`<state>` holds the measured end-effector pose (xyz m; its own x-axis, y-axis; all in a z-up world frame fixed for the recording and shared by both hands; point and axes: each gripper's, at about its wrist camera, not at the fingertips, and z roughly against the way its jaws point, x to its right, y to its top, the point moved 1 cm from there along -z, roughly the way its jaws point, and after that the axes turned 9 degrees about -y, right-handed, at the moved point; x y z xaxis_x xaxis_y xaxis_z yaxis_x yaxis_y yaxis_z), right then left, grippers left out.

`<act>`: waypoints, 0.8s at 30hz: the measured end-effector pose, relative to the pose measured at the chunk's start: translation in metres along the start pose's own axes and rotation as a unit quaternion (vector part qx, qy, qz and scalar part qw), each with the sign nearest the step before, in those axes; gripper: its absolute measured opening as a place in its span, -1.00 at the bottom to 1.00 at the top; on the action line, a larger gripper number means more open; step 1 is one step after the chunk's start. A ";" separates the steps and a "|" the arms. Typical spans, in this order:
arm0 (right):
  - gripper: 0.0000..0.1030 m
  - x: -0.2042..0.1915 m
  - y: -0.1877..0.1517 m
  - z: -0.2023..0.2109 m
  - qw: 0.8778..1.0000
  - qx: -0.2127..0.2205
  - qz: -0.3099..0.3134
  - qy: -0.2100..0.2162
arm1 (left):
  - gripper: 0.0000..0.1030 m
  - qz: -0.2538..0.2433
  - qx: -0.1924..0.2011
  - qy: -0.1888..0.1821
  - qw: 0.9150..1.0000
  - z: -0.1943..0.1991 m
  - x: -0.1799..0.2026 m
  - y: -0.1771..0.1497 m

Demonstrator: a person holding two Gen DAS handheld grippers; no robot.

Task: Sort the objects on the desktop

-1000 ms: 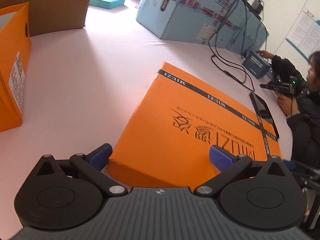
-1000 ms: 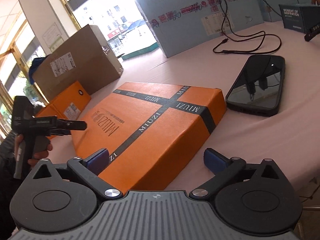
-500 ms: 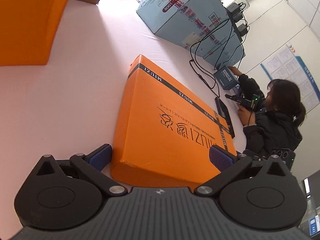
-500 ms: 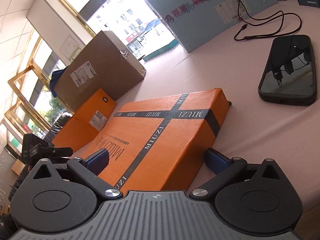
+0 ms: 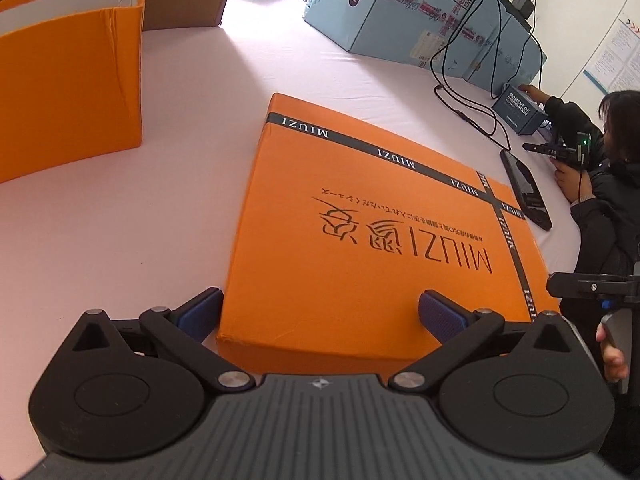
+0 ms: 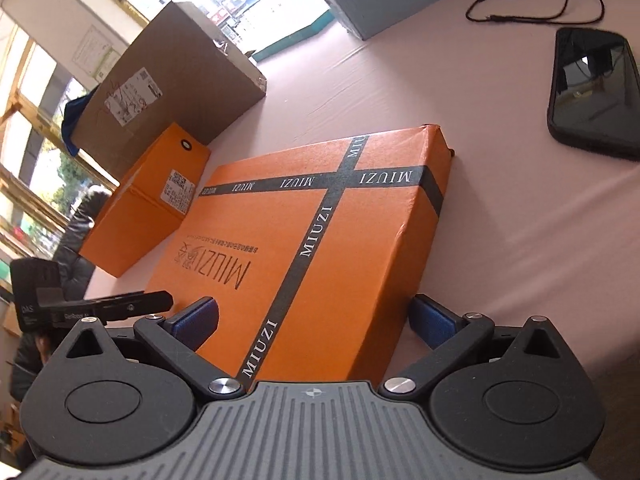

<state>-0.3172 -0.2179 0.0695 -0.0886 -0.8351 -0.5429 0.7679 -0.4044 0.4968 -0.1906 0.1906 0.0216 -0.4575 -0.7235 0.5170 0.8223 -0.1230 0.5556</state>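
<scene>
A flat orange box (image 5: 360,232), banded with black "MIUZI" ribbon print, is lying on a pale pink table (image 5: 120,240) as two hand-held grippers are closing in on it from opposite ends. The left gripper (image 5: 320,316) is standing with its jaws spread wide across one near corner of the box: the left blue pad (image 5: 200,314) is sitting just beside the box's side wall, while the right pad (image 5: 442,316) is hovering over the lid, and whether either one is touching the cardboard cannot be told. In the right wrist view, the right gripper (image 6: 314,320) is likewise spread open at another corner of the box (image 6: 320,240), one pad over the lid, the other just outside the side wall.

An open orange bag (image 5: 68,80) is standing towards the far left of the table, in front of a brown carton (image 6: 168,80). A black phone (image 6: 592,92) is lying screen up near the table's edge beyond the box, well apart from it, with a black cable (image 6: 540,8) curling behind it near a large light-blue carton (image 5: 400,8). A second person in dark clothing (image 5: 600,184) is sitting at the far right edge, holding another device.
</scene>
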 end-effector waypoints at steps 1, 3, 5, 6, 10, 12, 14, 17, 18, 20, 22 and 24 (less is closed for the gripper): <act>1.00 0.007 0.000 -0.001 1.000 0.005 -0.016 0.021 | 1.00 0.014 -0.001 -0.010 1.000 0.001 -0.006 0.003; 1.00 0.019 0.001 -0.003 0.997 0.018 -0.046 0.062 | 1.00 0.026 0.001 -0.026 0.999 0.002 -0.012 0.005; 1.00 0.025 0.002 -0.003 0.994 0.030 -0.063 0.088 | 1.00 0.024 0.007 -0.040 0.999 0.005 -0.015 0.002; 1.00 0.025 0.002 -0.003 0.993 0.035 -0.068 0.093 | 1.00 0.021 0.011 -0.047 0.999 0.006 -0.017 0.000; 0.95 0.009 0.000 -0.013 0.992 0.034 -0.065 0.106 | 1.00 0.044 0.023 -0.091 0.995 0.010 -0.027 -0.003; 0.24 -0.005 -0.004 -0.019 0.992 0.034 -0.066 0.106 | 1.00 0.068 0.020 -0.126 0.990 0.007 -0.028 -0.005; 0.23 -0.024 -0.005 -0.019 0.993 0.071 -0.042 0.080 | 1.00 0.069 0.036 -0.082 0.994 0.007 -0.020 -0.006; 0.16 -0.044 -0.001 -0.011 0.990 0.123 0.008 0.063 | 1.00 0.092 0.058 -0.077 0.991 0.009 -0.022 -0.006; 0.07 -0.045 0.001 -0.010 0.989 0.127 0.013 0.068 | 1.00 0.099 0.058 -0.088 0.990 0.009 -0.027 -0.005; -0.04 -0.046 0.003 -0.009 0.988 0.127 0.014 0.085 | 1.00 0.109 0.060 -0.108 0.986 0.010 -0.035 -0.005; -0.12 -0.049 0.004 -0.009 0.986 0.128 0.021 0.104 | 1.00 0.108 0.068 -0.113 0.985 0.012 -0.036 -0.007; -0.16 -0.055 0.005 -0.008 0.984 0.138 0.036 0.110 | 1.00 0.109 0.080 -0.113 0.984 0.016 -0.035 -0.010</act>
<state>-0.3037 -0.1707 0.0964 0.1228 -0.7763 -0.6183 0.5625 -0.4588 0.6878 -0.1883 0.2282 0.0076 -0.3539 -0.5497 0.7567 0.8542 0.1396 0.5009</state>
